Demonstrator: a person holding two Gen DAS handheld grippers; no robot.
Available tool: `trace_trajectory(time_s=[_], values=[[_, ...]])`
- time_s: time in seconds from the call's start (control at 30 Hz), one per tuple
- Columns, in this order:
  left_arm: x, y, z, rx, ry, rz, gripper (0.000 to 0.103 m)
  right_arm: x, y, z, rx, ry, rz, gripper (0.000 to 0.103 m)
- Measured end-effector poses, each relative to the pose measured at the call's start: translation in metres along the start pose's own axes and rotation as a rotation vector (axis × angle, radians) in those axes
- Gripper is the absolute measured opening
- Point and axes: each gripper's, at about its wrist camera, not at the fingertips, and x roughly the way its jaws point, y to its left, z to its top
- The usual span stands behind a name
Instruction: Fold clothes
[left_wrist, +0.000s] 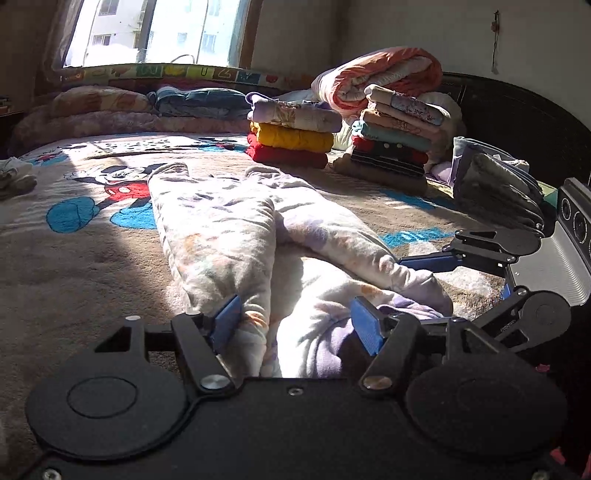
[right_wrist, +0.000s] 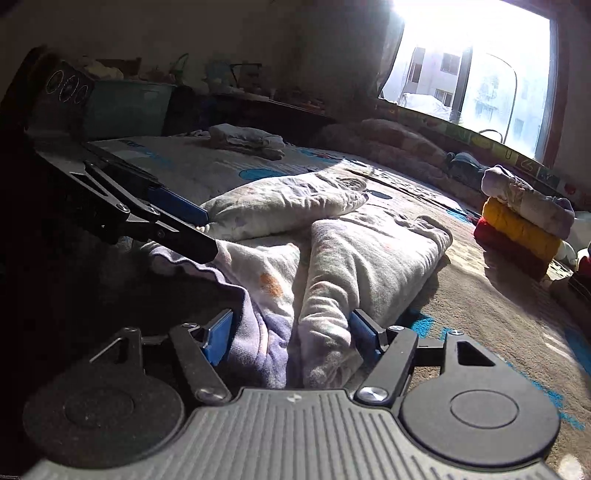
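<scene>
Free room: bare blanket (left_wrist: 74, 258) on the bed left of the printed pants (left_wrist: 221, 221), wide open w/ sun patch. Small crumpled garment (left_wrist: 14, 177) at far left edge. Blocked at the back: red/yellow folded stack (left_wrist: 291, 136) and second folded stack (left_wrist: 395, 140) side by side, rolled orange quilt (left_wrist: 376, 77) behind. Grey folded clothes (left_wrist: 498, 188) crowd the right side, near right tool (left_wrist: 424, 264). Left tool (left_wrist: 297, 323) jaws apart, straddling pants' waist end; right tool's likewise, prob. touching cloth.
</scene>
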Motion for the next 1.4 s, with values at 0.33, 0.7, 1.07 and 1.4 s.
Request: trace_trajectory(time_s=[0.33, 0.7, 1.07, 1.4], values=[[-0.019, -0.032, -0.041, 0.636, 0.108, 0.287, 0.065, -0.039, 0.008, -0.023, -0.276, 0.119, -0.15, 0.067], [0.005, -0.022, -0.054, 0.925, 0.049, 0.353, 0.068, -0.018, 0.003, -0.023, -0.503, 0.013, -0.182, 0.068], [0.001, 0.003, -0.076, 1.146, -0.07, 0.334, 0.068, -0.021, -0.011, -0.058, -0.925, -0.166, -0.116, 0.071], [-0.002, 0.001, -0.079, 1.349, -0.189, 0.271, 0.072, -0.019, -0.009, -0.048, -0.951, -0.211, 0.009, 0.06]])
